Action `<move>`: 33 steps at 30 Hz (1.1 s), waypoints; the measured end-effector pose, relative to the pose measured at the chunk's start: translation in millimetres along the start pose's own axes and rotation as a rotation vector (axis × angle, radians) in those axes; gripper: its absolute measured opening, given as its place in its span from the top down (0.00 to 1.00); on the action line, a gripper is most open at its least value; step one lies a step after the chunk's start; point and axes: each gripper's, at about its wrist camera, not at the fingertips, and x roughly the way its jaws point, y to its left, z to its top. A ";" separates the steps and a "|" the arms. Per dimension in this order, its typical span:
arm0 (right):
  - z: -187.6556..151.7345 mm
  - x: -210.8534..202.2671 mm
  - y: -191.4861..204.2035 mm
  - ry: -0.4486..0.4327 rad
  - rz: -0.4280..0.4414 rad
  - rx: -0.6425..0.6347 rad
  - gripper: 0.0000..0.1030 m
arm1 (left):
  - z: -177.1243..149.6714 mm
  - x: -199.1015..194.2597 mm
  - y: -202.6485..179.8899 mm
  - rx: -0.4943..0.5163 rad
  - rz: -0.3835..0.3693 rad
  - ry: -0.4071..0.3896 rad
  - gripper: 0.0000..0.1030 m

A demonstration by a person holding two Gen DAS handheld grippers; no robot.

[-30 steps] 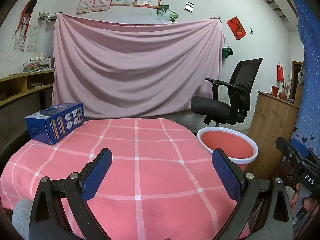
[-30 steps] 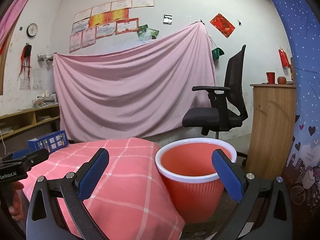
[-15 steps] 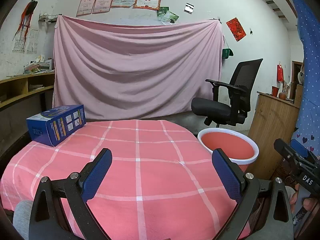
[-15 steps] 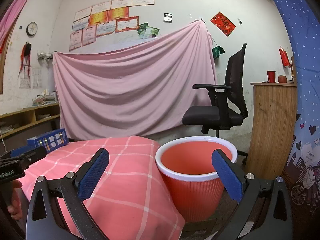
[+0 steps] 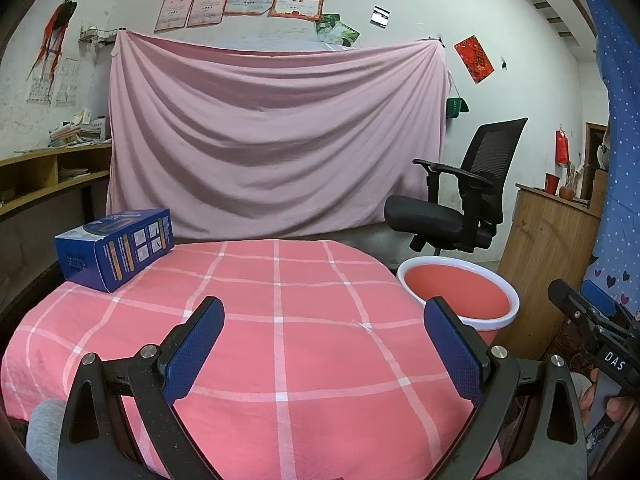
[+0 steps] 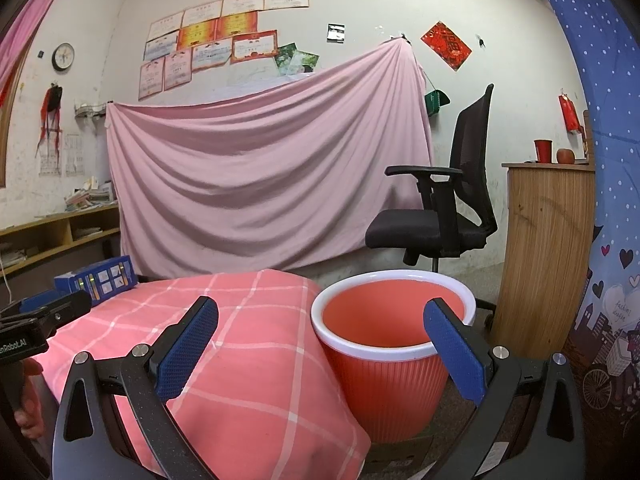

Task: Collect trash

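A blue cardboard box (image 5: 114,248) lies at the far left of the round table with its pink checked cloth (image 5: 276,336). It shows small in the right wrist view as the blue box (image 6: 100,280). A red bin with a white rim (image 5: 460,296) stands on the floor to the table's right, and the right wrist view has that bin (image 6: 390,360) close in front. My left gripper (image 5: 320,344) hovers open over the table's near half, empty. My right gripper (image 6: 320,344) hangs open and empty between table edge and bin.
A black office chair (image 5: 460,208) stands behind the bin. A wooden cabinet (image 6: 548,256) with a red cup on top is at the right. A pink sheet (image 5: 276,140) covers the back wall, with wooden shelves (image 5: 44,176) at the left.
The left wrist view has dropped slightly, so the box and bin sit a little lower in frame. The right wrist view is nearly unchanged. Both grippers stay open.
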 end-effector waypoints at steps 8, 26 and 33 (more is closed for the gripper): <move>-0.8 0.0 0.2 0.003 0.000 0.001 0.00 | 0.0 -0.1 1.1 0.000 -0.001 -0.001 0.05; -5.2 2.0 4.6 0.021 0.001 -0.004 0.00 | -2.3 2.2 -3.7 0.002 0.005 0.011 0.05; -4.6 3.3 5.5 0.028 0.001 -0.006 0.00 | -5.7 3.0 -5.0 0.006 0.012 0.007 0.05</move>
